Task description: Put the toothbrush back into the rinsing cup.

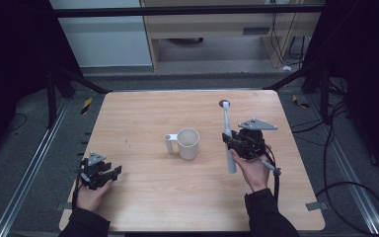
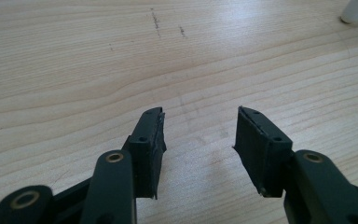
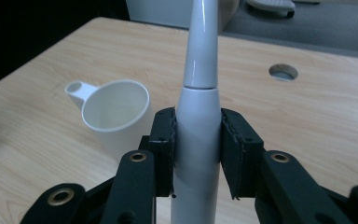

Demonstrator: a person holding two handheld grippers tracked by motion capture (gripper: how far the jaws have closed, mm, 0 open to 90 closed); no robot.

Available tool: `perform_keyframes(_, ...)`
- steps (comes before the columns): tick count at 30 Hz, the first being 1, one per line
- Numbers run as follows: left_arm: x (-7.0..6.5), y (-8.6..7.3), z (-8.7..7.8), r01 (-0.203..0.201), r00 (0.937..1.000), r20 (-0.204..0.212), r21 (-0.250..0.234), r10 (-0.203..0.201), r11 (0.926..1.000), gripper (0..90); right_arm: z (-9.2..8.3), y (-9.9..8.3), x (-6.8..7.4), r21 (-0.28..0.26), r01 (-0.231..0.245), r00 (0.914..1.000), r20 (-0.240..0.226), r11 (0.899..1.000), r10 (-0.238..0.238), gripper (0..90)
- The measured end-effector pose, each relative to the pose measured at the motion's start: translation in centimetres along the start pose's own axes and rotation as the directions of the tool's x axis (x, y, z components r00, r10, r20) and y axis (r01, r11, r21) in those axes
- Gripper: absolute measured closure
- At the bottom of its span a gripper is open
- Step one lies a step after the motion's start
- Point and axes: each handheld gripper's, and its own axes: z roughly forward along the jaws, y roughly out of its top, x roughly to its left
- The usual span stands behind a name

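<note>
From my station I had the right gripper [image 1: 233, 139] clamped on the electric toothbrush [image 1: 228, 139], both black pads pressed flat against the thick white handle, as the right gripper view showed plainly with the toothbrush [image 3: 196, 135] rising straight up between the jaws and narrowing toward its neck. In the high view the toothbrush stood lengthways over the right half of the wooden table [image 1: 143, 197], its thin head end pointing away from me toward the round hole [image 1: 224, 103] near the far edge, its butt end reaching back over my right hand [image 1: 254, 170]. Whether its lower end touched the wood I could not tell. The white cup [image 1: 188, 143] sat upright near the middle of the table, just to the left of the toothbrush and apart from it, its handle [image 1: 170, 143] turned to the left; in the right gripper view the cup [image 3: 115, 114] was beside and beyond the left jaw, mouth open and nothing visible inside. My left gripper [image 1: 114, 171] rested low over the near left part of the table, well apart from the cup, and its own view showed the jaws spread with only bare wood grain [image 2: 121, 70] between the pads [image 2: 157, 140].
</note>
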Motion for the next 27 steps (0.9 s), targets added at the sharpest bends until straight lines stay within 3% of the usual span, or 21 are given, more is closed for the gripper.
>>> perform_keyframes(3, 0.0, 0.0, 0.0, 0.001, 1.0, 0.0, 0.0, -0.001, 1.0, 51.2, 0.3, 0.4, 0.3, -0.027, -0.001, 1.0, -0.004, 1.0, 0.001, 67.6)
perform_keyframes(6, 0.0, 0.0, 0.0, -0.001, 1.0, 0.001, -0.001, 0.001, 1.0, 51.2, 0.7, 1.1, 1.0, -0.087, -0.007, 0.9999, -0.009, 0.996, 0.006, 67.6)
perform_keyframes(14, 0.0, 0.0, 0.0, 0.0, 1.0, 0.0, -0.003, 0.0, 1.0, 51.1, 1.4, 3.2, 2.0, -0.146, -0.025, 0.999, -0.041, 0.989, 0.019, 67.6)
perform_keyframes(27, 0.1, 0.0, -0.1, -0.002, 1.0, 0.0, -0.003, 0.002, 1.0, 51.1, 3.6, 5.9, 2.9, -0.186, -0.042, 0.9968, -0.075, 0.982, 0.029, 67.6)
